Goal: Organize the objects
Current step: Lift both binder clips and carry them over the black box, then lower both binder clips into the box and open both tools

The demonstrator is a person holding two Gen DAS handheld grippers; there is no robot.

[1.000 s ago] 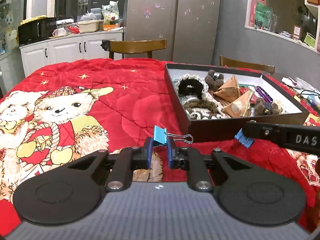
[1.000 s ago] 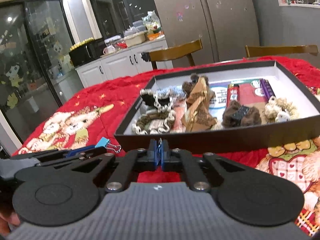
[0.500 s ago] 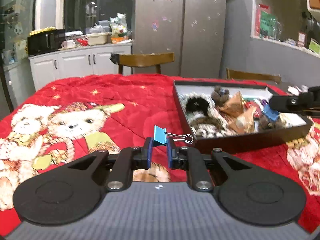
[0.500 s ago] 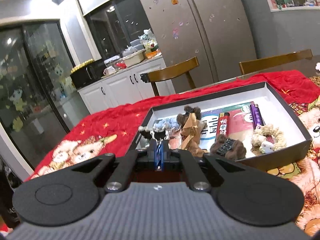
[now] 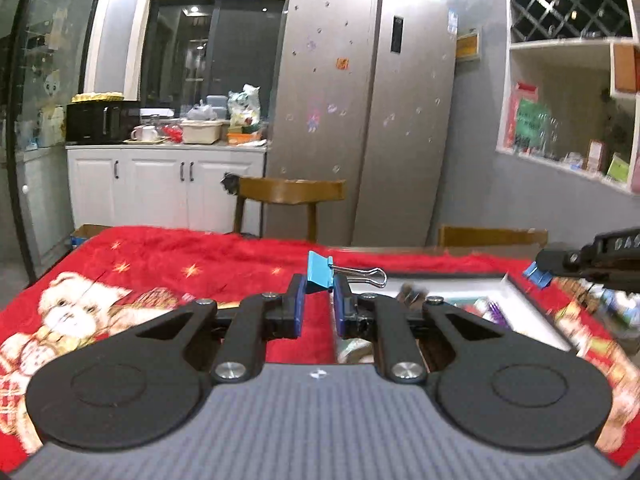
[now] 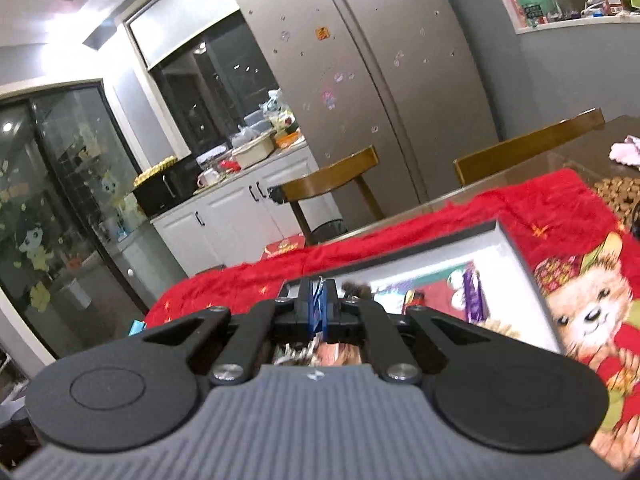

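My left gripper [image 5: 319, 298] is shut on a blue binder clip [image 5: 320, 276] with silver wire handles, held up over the near left corner of the black box [image 5: 532, 312]. My right gripper [image 6: 319, 312] is shut on a second blue binder clip [image 6: 318, 306], seen edge-on between the pads, above the box [image 6: 516, 256]. The right gripper also shows in the left wrist view [image 5: 540, 274] at the right, its clip over the box. The box holds hair ties, wrapped snacks and other small items, mostly blurred.
A red teddy-bear blanket [image 5: 140, 272] covers the table. Wooden chairs [image 5: 288, 192] stand behind the far edge. White cabinets [image 5: 160, 184] and a grey fridge [image 5: 360, 120] lie beyond. A pink item [image 6: 626, 148] lies on bare table at far right.
Both grippers have risen and tilted upward, each still holding its clip. They moved from in front of the box to above it. The view now shows more of the room.
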